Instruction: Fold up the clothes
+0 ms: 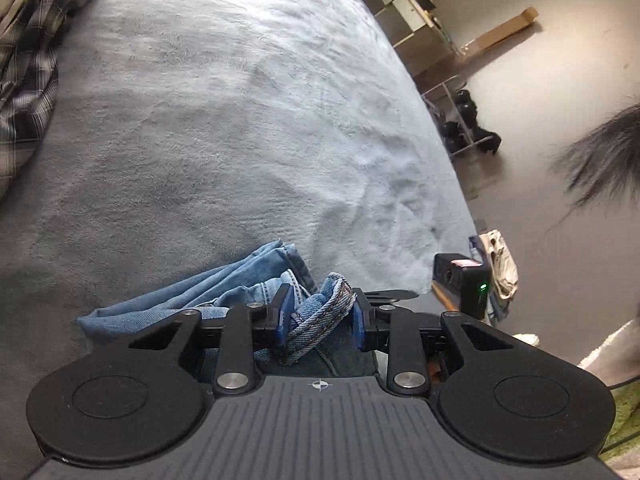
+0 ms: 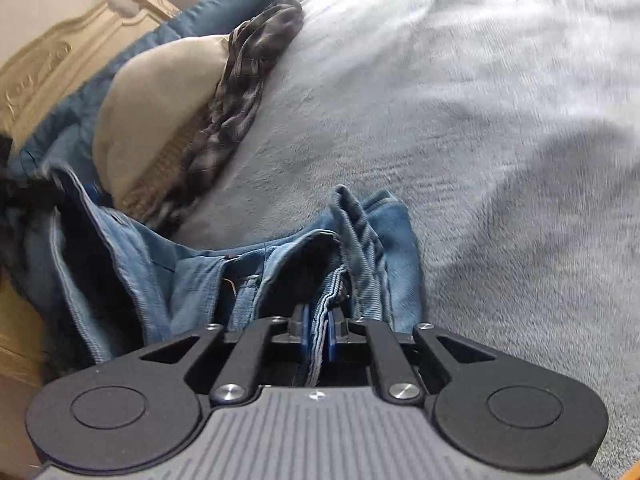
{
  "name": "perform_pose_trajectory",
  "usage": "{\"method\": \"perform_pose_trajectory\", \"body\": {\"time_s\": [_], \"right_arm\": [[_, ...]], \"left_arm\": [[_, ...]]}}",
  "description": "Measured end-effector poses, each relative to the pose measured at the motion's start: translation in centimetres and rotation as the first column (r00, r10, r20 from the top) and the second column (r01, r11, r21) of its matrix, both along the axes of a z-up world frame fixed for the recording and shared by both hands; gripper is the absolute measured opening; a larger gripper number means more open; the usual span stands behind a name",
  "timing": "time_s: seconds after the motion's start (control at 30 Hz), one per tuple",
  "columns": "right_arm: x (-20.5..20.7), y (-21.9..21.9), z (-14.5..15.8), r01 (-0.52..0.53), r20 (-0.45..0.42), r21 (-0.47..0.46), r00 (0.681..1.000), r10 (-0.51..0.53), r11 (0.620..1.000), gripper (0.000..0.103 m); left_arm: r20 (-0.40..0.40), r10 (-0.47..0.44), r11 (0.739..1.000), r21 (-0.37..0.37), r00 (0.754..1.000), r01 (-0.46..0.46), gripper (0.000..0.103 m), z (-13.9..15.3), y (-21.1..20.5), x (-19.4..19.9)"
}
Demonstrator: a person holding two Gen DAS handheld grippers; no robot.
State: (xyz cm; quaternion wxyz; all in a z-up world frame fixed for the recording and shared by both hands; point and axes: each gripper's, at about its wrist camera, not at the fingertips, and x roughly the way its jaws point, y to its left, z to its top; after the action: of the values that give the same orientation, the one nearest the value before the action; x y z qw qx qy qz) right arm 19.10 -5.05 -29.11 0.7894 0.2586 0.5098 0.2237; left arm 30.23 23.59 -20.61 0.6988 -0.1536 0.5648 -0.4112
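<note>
Blue jeans [image 1: 224, 284] lie bunched on the grey bed cover near the bottom of the left wrist view. My left gripper [image 1: 322, 318] is shut on a rolled denim hem, which fills the gap between its blue pads [image 1: 285, 312]. In the right wrist view the jeans [image 2: 192, 280] spread to the left, lifted in folds, with a button showing. My right gripper [image 2: 319, 334] is shut on a stitched denim edge that runs between its narrow-set pads. The cloth below both grippers is hidden by their bodies.
A grey fleece bed cover [image 1: 240, 120] fills most of both views. A plaid shirt [image 2: 240, 92] and a beige pillow [image 2: 160, 92] lie by the cream headboard [image 2: 52, 56]. Past the bed's right edge stand a black device with a green light [image 1: 464, 284] and a shoe rack [image 1: 460, 120].
</note>
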Motion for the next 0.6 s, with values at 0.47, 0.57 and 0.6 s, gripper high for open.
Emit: {"method": "perform_pose_trajectory", "body": {"time_s": [0.47,0.57,0.6], "right_arm": [[2.3,3.3,4.0,-0.255,0.211,0.284,0.957,0.200,0.924,0.087],[1.9,5.8,2.8,-0.310,0.129,0.228,0.949,0.287,0.923,0.063],[1.3,6.4,2.8,-0.329,0.113,0.193,0.943,0.312,0.924,0.051]], "left_arm": [[0.004,0.026,0.999,-0.048,1.000,-0.025,0.028,1.0,2.5,-1.4],[0.000,0.037,0.998,-0.058,0.999,-0.037,0.028,0.9,2.6,-1.3],[-0.001,0.039,0.997,-0.065,0.999,-0.039,0.028,0.8,2.7,-1.2]]}}
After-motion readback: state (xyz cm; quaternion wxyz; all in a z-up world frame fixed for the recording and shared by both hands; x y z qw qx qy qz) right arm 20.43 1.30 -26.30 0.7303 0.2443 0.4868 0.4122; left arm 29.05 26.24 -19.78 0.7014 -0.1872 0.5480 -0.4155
